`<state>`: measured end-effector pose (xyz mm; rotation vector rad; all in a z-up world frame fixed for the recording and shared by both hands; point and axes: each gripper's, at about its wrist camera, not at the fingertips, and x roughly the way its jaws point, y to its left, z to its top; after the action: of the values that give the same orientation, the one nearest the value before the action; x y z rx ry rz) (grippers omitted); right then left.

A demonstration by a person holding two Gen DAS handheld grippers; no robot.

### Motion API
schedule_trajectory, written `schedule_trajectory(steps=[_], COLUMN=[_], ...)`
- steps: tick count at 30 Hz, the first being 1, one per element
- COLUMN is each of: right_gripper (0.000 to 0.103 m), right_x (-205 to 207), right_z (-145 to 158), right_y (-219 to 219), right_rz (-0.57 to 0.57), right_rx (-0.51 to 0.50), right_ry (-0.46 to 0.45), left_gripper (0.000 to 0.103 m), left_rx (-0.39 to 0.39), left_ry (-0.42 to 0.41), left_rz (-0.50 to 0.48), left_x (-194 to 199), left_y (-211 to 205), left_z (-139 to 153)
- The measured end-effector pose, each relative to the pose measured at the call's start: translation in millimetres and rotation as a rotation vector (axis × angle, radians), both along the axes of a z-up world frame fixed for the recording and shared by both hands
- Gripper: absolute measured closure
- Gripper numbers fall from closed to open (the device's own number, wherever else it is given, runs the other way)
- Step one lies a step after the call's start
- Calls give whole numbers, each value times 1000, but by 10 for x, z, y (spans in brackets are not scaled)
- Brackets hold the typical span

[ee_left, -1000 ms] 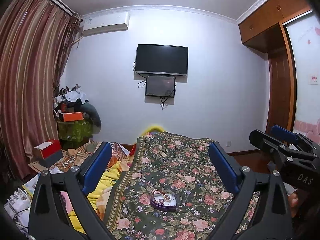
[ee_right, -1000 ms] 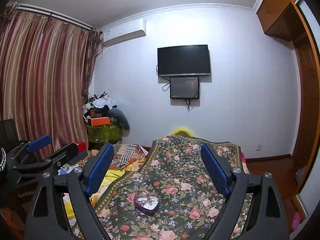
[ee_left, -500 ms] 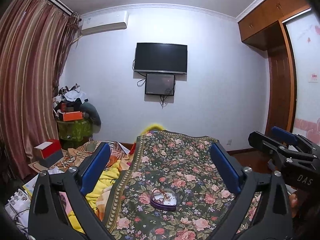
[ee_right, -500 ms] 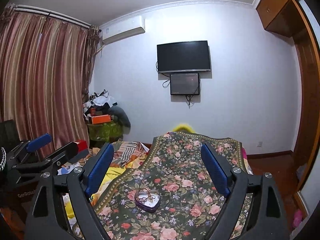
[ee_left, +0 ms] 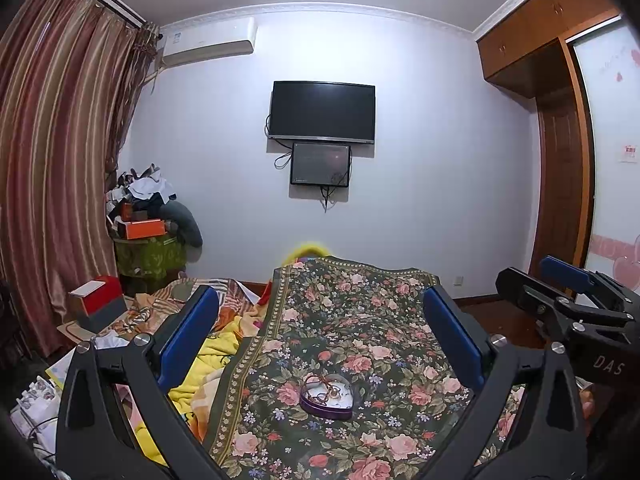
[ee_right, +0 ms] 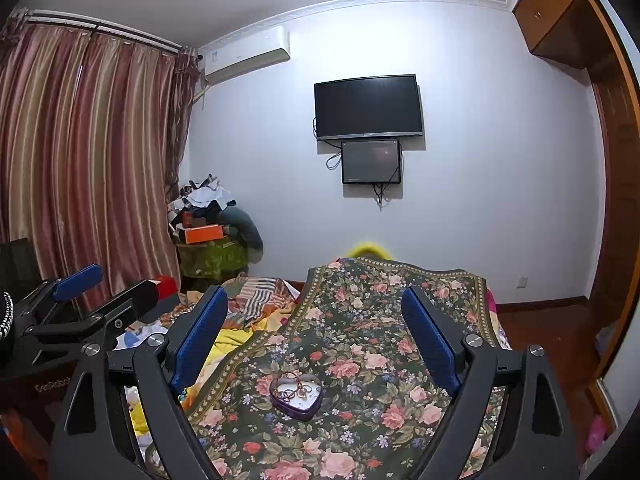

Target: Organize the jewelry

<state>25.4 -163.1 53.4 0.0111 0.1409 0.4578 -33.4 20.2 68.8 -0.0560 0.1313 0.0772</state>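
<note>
Right now both of my grippers hang above the bed with their blue-padded jaws spread wide and nothing between them. Seen along my left gripper (ee_left: 320,344), the purple heart-shaped box (ee_left: 326,396) lies low in the gap between the fingers, nearer the middle than either pad, well below and ahead of the tips. Along my right gripper (ee_right: 314,340) the same box (ee_right: 296,396) sits a little toward the left finger, again clear of both pads. Its lid is off, and a tangle of thin chains and rings (ee_right: 298,390) rests on the pale lining.

The box stands on a dark floral blanket (ee_left: 360,320) spread over the bed; beside that lies rumpled yellow bedding (ee_left: 208,364). On the far white wall hang a dark television (ee_left: 322,111) with a smaller screen (ee_left: 320,164) under it, an air conditioner (ee_left: 208,42) higher up, and striped curtains (ee_left: 52,140) to the side. A wooden wardrobe (ee_left: 560,184) fills the other side.

My right gripper shows at the edge of the left view (ee_left: 568,304), partly cut off. Single pieces of jewelry are too small to tell apart.
</note>
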Motion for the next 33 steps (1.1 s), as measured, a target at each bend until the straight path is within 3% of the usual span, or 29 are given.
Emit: schedule_trajectory(steps=[33], right_gripper=[16], right_x=[29], right_z=[14], right_y=[-6], right_rz=[-10], right_rx=[1], right_ry=[24], left_gripper=[1], left_rx=[3], left_ry=[9], left_rz=[-25], left_x=[11], left_y=[-33], left_z=[-47])
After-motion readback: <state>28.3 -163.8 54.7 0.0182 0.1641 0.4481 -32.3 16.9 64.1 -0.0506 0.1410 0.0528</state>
